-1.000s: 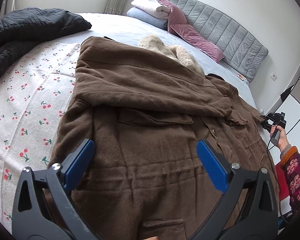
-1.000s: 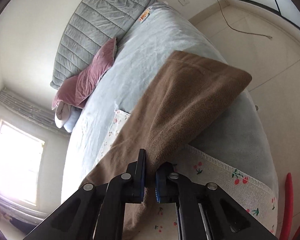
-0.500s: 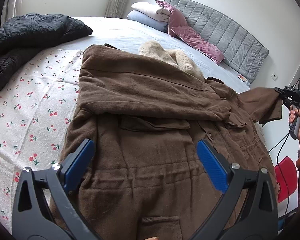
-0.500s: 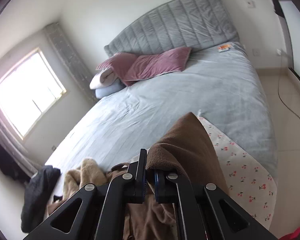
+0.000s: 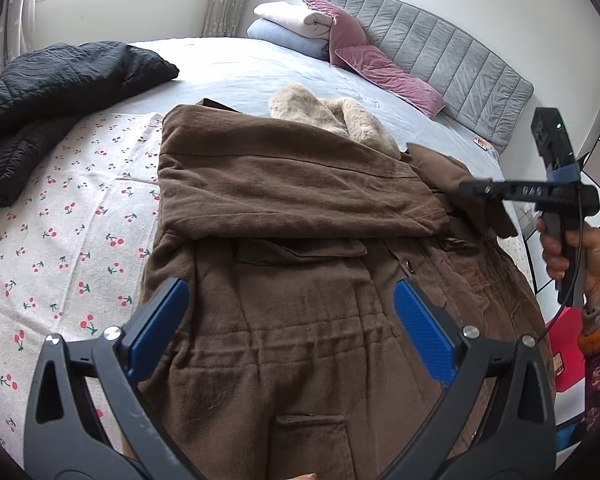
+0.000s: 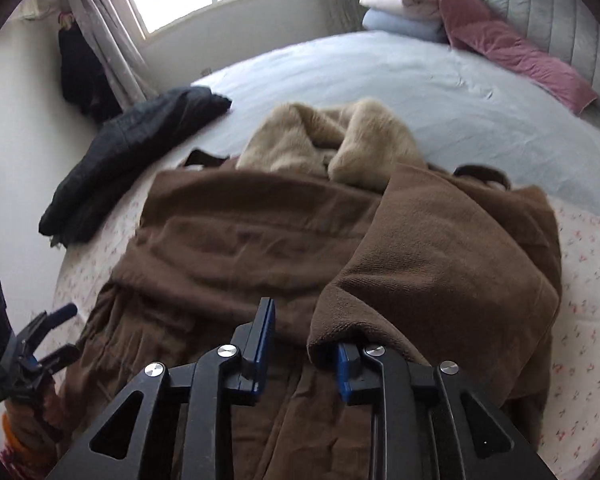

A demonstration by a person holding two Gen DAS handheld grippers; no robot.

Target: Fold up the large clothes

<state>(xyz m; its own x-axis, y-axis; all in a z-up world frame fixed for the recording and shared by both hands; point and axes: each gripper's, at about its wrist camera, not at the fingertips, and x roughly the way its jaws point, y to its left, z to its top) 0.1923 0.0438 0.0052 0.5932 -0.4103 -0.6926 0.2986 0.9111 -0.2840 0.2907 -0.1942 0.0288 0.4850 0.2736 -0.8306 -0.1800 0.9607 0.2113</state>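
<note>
My big brown woollen coat with the cream fur collar (image 5: 300, 320) lies spread on the bed beneath both grippers. Its right sleeve (image 6: 440, 248) is across the chest – my right gripper (image 6: 304, 356) is opening, cuff slipping off 1 pad. Left gripper (image 5: 288, 320) hovers wide, empty. Next: pull clear, fold the hem up.

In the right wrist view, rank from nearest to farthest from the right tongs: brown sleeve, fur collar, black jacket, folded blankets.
1. Brown sleeve: at the opening right tongs, draped over one finger.
2. Fur collar: straight ahead, mid-bed.
3. Black jacket: left bed edge.
4. Folded blankets: far end, by the headboard.
</note>
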